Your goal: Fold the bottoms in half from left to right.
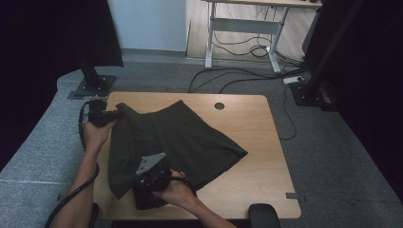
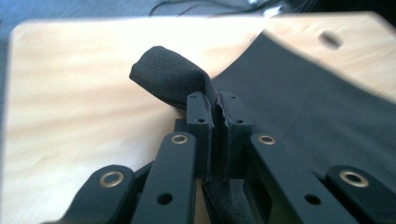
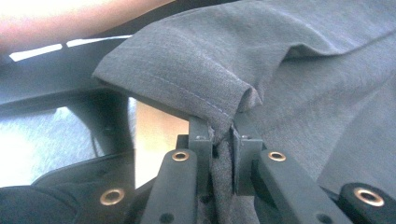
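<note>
High view: 2 outstretched forearms at lower left; left gripper (image 1: pixel 114 114) and right gripper (image 1: pixel 127 180) each clamp the dark grey fabric skirt (image 1: pixel 180 137).

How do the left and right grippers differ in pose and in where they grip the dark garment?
The left gripper pinches the dark garment at its far left corner, over the table's back left edge; the right gripper pinches the near corner, close to the person. The right gripper shows a grey three-cornered plate on top; none can be made out on the left. Both have their jaws shut on cloth, a fold bunched above them.
</note>
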Demonstrator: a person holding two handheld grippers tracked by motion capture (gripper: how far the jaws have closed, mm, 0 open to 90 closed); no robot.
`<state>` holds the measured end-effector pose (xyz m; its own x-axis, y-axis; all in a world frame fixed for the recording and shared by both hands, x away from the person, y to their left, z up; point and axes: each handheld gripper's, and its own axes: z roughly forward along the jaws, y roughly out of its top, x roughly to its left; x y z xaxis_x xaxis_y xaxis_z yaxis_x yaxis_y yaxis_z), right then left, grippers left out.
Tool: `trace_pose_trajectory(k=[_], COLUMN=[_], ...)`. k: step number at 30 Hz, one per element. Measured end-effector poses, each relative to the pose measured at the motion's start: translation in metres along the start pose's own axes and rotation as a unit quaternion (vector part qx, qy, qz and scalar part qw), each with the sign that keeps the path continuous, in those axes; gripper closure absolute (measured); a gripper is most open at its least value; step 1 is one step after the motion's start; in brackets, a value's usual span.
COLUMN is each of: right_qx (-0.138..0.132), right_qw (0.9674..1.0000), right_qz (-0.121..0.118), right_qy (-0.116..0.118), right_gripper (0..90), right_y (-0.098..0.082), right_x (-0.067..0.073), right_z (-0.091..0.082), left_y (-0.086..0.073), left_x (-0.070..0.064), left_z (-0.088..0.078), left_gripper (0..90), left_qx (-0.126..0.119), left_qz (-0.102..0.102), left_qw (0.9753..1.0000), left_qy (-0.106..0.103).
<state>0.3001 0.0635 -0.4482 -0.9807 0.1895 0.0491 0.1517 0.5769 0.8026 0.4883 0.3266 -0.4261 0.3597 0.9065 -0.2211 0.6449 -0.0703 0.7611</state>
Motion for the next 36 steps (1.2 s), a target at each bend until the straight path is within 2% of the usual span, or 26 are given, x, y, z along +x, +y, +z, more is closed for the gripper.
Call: trace_pose_trajectory(k=[6,12,15,18,21,23,27,33,35,36], right_qx=[-0.027,-0.046,-0.057,-0.063,-0.059,-0.052,-0.038,-0.009,-0.001,0.002], right_qw=[0.998,0.9926,0.989,0.9852,0.98,0.9765,0.972,0.9648,0.9621,0.9611], right_qz=[0.033,0.052,0.062,0.071,0.089,0.105,0.131,0.169,0.181,0.185], right_qy=[-0.048,-0.1,-0.122,-0.143,-0.168,-0.18,-0.191,-0.201,-0.204,-0.206], right_gripper=[81.5,81.7,81.7,81.6,81.7,81.6,81.5,81.1,80.9,80.8], right_y=[-0.016,-0.032,-0.037,-0.047,-0.066,-0.08,-0.107,-0.147,-0.156,-0.16], right_x=[-0.029,-0.053,-0.061,-0.069,-0.081,-0.091,-0.107,-0.127,-0.13,-0.132], right_z=[-0.053,-0.108,-0.131,-0.15,-0.163,-0.168,-0.169,-0.153,-0.149,-0.148], left_y=[0.034,0.063,0.077,0.088,0.094,0.095,0.088,0.073,0.069,0.065], left_x=[-0.032,-0.069,-0.09,-0.11,-0.13,-0.14,-0.154,-0.162,-0.164,-0.165], left_z=[0.017,0.035,0.047,0.061,0.085,0.103,0.143,0.193,0.203,0.212], left_gripper=[84.4,84.4,84.3,84.3,84.2,84.2,84.1,83.5,83.2,83.1], left_qx=[-0.032,-0.046,-0.048,-0.051,-0.047,-0.042,-0.026,0.002,0.011,0.022], left_qz=[0.012,0.037,0.058,0.086,0.114,0.126,0.145,0.149,0.157,0.171], left_qw=[0.9993,0.9981,0.997,0.995,0.9924,0.9912,0.989,0.9888,0.9876,0.9849], left_qy=[-0.013,-0.02,-0.015,-0.01,-0.004,-0.002,0.002,0.0,0.003,0.012])
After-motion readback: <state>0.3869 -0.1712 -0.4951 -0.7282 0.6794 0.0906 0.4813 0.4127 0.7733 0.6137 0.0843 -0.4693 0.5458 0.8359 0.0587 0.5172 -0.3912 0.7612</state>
